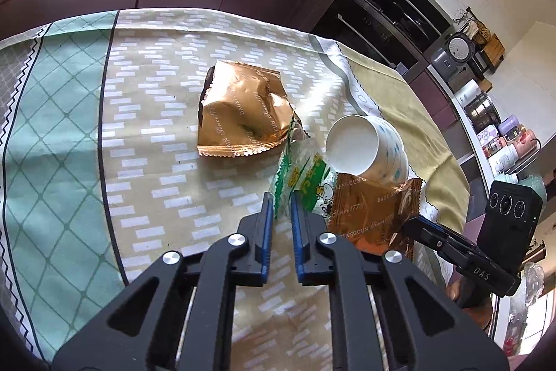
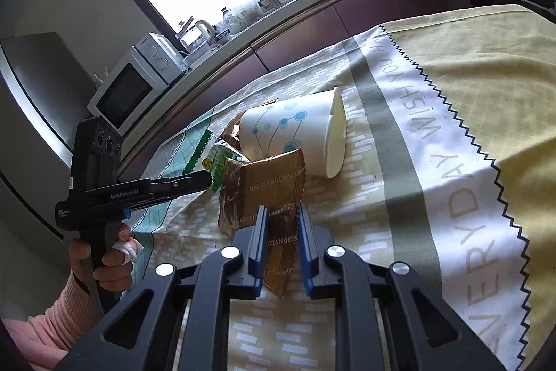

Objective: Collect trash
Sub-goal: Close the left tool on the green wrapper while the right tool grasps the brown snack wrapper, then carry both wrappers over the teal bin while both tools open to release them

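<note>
on tablecloth (image 1: 156, 127): l gripper (image 1: 282, 211) pinches green wrapper (image 1: 305, 176), r gripper (image 2: 280, 225) clamps brown wrapper (image 2: 274, 193); cup (image 2: 299, 134) part hidden.

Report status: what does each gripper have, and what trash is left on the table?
Left gripper shut on green wrapper. Right gripper shut on brown wrapper. Gold bag and tipped paper cup still on tablecloth.

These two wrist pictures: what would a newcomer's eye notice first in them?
First, the two hand-held grippers, each pinching a wrapper above the tablecloth: the left hand-held gripper holds a green and white wrapper, the right hand-held gripper a brown wrapper. Just behind them a paper cup lies on its side, and a bigger gold bag rests flat further left.
</note>
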{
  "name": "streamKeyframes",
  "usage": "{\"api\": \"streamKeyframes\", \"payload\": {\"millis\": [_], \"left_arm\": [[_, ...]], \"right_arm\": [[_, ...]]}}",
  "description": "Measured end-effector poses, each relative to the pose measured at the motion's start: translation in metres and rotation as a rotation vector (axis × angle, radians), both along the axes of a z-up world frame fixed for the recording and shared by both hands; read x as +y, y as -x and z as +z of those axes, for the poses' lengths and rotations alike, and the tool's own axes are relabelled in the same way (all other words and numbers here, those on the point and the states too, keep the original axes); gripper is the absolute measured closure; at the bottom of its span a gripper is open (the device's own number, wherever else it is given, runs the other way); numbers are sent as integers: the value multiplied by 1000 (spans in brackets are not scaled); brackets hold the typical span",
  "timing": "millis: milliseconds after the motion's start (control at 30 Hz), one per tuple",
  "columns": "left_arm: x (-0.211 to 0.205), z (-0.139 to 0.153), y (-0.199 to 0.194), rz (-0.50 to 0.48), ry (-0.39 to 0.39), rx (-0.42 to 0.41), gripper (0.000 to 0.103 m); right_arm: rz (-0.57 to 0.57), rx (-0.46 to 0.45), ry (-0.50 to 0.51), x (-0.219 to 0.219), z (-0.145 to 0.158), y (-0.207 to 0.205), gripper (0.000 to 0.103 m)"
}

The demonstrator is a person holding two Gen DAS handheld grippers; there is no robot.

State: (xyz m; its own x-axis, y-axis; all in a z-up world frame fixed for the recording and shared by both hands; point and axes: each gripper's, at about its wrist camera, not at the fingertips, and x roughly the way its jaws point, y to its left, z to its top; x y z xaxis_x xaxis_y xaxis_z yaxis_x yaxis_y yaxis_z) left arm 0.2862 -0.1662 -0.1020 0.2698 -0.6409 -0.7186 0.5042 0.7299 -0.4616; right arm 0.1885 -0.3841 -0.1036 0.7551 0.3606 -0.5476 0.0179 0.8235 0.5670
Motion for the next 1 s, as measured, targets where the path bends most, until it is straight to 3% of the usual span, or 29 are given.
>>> {"api": "streamKeyframes", "payload": {"millis": [333, 700, 1000], "left_arm": [[25, 25, 26, 23, 20, -86, 98], [118, 58, 59, 127, 86, -146, 98], [211, 79, 88, 265, 93, -207, 98]], "right_arm": [[31, -59, 6, 12, 17, 9, 100], [110, -147, 41, 49, 54, 11, 101], [215, -222, 50, 98, 84, 1, 101]]}}
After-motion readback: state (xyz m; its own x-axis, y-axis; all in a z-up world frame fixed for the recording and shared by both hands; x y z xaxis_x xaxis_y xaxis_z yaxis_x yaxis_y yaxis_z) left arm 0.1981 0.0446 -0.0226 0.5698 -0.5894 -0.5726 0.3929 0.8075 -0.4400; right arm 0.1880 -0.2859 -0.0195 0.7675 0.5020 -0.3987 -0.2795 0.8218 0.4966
